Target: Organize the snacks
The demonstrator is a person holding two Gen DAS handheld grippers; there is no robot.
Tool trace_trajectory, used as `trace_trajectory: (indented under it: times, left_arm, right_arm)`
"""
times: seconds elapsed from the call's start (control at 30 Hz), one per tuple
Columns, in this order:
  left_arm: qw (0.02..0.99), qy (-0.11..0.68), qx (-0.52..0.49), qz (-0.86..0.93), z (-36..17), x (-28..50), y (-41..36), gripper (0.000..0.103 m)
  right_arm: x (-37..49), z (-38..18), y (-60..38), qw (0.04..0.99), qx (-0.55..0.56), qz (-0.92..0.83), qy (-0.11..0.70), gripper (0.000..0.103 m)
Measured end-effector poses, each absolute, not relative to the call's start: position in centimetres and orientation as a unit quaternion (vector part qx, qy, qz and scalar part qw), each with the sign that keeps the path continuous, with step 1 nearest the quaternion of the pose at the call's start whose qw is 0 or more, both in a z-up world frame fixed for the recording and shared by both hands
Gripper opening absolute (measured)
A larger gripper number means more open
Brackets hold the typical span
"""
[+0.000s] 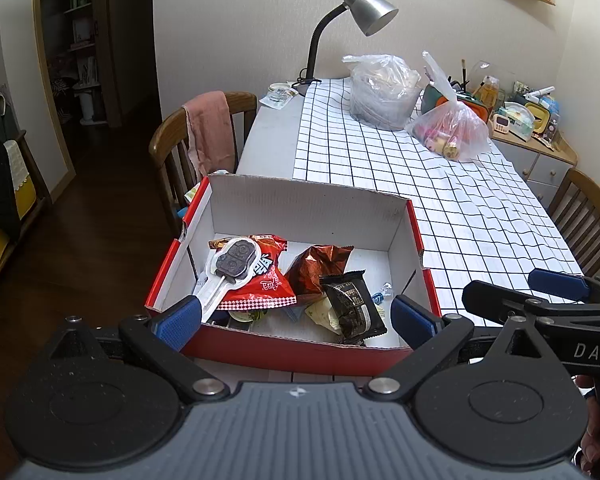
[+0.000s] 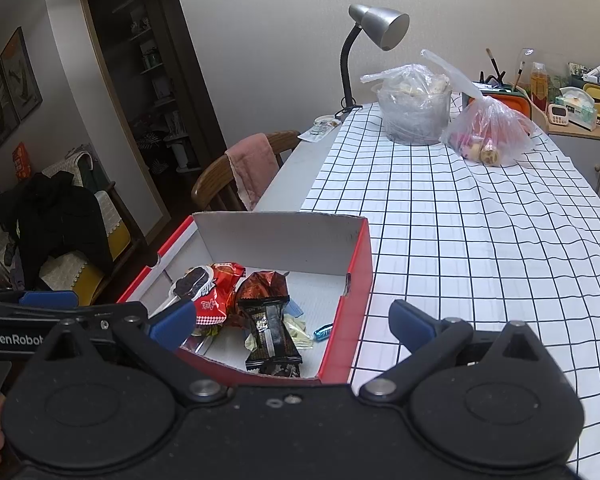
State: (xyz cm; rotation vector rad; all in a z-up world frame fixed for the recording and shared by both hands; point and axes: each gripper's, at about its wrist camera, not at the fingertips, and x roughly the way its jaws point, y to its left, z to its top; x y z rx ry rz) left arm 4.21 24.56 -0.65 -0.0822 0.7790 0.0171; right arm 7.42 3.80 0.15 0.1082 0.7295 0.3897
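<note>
Presently we find both grippers held low at the near end of the table, each with its fingers spread wide and nothing between them. Our left gripper straddles the near wall of the red box, one blue pad at each near corner; our right gripper hangs just beside it to the right, with one pad over the box's near wall and the other over the checked tablecloth. The snacks lie gathered inside the box, toward its near-left half: a lollipop in a clear wrapper resting atop a red packet, a copper foil bag beside it, a black wrapped bar nearest us, and a small blue candy by the right wall. We judge the collecting largely done, as no loose snack shows on the cloth near the box, and the spread fingers suggest readiness to take the box by its walls or to reach in. The far half of the box floor stands bare, leaving room for more. The box sits at the table's near-left corner, its left wall close to the table edge above the dark floor, so any push leftward risks tipping it off. To the right and beyond, the cloth lies open until the two plastic bags and the lamp at the far end.
</note>
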Motion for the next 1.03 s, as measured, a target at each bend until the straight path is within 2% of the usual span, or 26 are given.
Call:
trace_trajectory:
  times: [1.03]
  left_arm:
    - [0.922, 0.385, -0.039, 0.005, -1.00, 3.92, 24.37, 0.101]
  right_arm:
    - [7.36, -0.17, 3.25, 0.914, 0.064, 0.176, 0.360, 0.103]
